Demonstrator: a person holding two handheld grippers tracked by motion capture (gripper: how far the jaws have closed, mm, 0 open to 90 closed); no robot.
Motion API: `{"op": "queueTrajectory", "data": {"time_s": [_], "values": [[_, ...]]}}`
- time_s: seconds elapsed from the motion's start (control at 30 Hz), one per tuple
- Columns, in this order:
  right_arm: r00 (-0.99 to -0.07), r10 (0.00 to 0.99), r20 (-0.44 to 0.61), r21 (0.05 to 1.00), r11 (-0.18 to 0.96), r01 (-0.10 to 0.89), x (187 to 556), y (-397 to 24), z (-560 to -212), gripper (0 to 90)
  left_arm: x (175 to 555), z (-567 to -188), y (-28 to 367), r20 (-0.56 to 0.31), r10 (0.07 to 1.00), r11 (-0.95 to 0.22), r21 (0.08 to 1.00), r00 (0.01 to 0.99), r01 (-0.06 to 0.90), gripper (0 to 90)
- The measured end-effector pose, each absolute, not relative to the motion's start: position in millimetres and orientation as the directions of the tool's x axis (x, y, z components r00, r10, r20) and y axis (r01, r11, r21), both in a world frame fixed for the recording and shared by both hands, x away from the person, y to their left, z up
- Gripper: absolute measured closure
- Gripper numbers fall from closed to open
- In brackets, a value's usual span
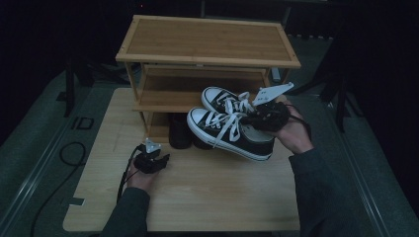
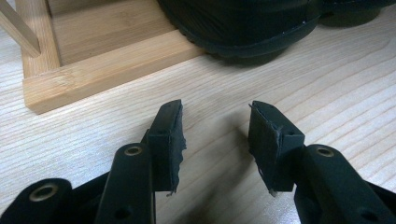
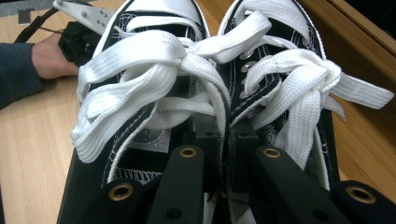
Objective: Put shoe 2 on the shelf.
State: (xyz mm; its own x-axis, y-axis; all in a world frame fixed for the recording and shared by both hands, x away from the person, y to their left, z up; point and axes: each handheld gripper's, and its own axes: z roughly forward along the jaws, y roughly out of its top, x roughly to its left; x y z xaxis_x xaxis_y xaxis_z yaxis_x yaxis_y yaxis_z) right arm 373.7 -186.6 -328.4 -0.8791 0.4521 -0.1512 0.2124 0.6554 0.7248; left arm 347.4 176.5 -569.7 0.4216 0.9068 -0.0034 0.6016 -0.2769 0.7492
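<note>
A pair of black canvas sneakers with white laces and toe caps (image 1: 230,133) hangs in the air in front of the wooden shoe rack (image 1: 207,39), toes pointing left. My right gripper (image 1: 253,118) is shut on them. In the right gripper view the jaws (image 3: 226,140) pinch the inner collars of the left sneaker (image 3: 140,70) and the right sneaker (image 3: 280,70) together. My left gripper (image 1: 164,159) rests low on the table by the rack's bottom left corner. It stands open (image 2: 217,126) with nothing between its pads.
Dark shoes (image 1: 180,131) stand on the rack's bottom shelf, their soles (image 2: 243,32) just past the low front rail (image 2: 107,70). The middle shelf (image 1: 168,101) lies behind the held sneakers. Bare light wood table (image 1: 207,192) stretches toward the near edge.
</note>
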Motion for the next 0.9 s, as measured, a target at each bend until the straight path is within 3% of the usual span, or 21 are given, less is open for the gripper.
{"op": "queueTrajectory", "data": {"time_s": [0.9], "values": [[-0.785,0.599,-0.158,0.741,0.598,0.307,409.3,-175.6,-331.5,86.1,347.5,-569.5,176.4,-0.003,0.906,-0.278,0.748,0.423,0.602,55.1]]}}
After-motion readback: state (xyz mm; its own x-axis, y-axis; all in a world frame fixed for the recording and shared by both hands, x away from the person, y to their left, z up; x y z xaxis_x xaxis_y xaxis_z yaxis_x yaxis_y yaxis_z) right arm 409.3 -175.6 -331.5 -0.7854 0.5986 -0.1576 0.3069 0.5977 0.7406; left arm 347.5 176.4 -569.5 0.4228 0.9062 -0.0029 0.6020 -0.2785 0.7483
